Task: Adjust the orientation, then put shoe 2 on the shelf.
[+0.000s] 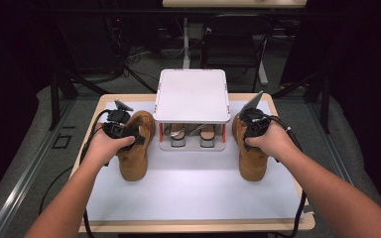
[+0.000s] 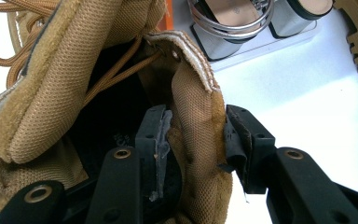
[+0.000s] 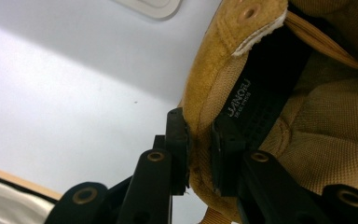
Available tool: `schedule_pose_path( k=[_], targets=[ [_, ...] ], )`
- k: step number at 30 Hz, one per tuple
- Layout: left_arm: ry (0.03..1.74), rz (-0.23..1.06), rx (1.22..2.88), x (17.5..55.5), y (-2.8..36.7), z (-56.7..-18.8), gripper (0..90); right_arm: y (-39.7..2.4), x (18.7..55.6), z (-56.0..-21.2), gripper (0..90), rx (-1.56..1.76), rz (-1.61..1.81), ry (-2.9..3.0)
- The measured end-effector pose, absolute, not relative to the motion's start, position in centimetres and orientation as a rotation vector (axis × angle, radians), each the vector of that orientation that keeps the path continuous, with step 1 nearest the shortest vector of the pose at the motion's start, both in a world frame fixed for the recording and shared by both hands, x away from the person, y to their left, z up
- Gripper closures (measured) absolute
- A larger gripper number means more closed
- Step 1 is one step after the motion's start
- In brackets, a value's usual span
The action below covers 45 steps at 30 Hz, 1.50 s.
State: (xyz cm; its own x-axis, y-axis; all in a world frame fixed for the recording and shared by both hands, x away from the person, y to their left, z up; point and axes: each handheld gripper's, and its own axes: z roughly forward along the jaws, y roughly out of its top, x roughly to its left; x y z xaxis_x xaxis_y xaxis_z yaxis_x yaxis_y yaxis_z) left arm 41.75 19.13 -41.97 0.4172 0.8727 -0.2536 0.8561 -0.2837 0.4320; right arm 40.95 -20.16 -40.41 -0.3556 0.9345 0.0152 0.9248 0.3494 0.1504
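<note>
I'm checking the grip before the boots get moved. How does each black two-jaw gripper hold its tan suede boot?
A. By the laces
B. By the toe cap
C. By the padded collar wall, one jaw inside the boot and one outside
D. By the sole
C: in both gripper views, the left gripper and right gripper straddle the padded collar of the left boot and right boot.

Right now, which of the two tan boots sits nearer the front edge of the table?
The right boot, held by the right hand-held gripper; its toe reaches slightly farther forward than the left boot.
</note>
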Motion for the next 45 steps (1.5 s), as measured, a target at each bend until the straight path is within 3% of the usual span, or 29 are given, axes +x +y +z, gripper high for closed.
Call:
schedule_pose_path(
  k=[9,18,24,45],
  targets=[
    [1.465,0.038,2.169,41.7,19.2,-42.0,59.9,-20.1,40.0,-40.5,78.5,1.696,0.215,2.533],
    [1.459,0.056,2.184,41.6,19.1,-41.6,59.8,-20.2,39.7,-39.7,62.6,1.679,0.255,2.543],
    [1.463,0.064,2.185,41.5,19.3,-41.1,59.4,-20.2,39.7,-38.3,57.8,1.68,0.294,2.526],
    [1.485,0.108,2.194,41.3,20.5,-39.3,55.8,-20.5,39.6,-37.3,58.3,1.642,0.321,2.539]
  ],
)
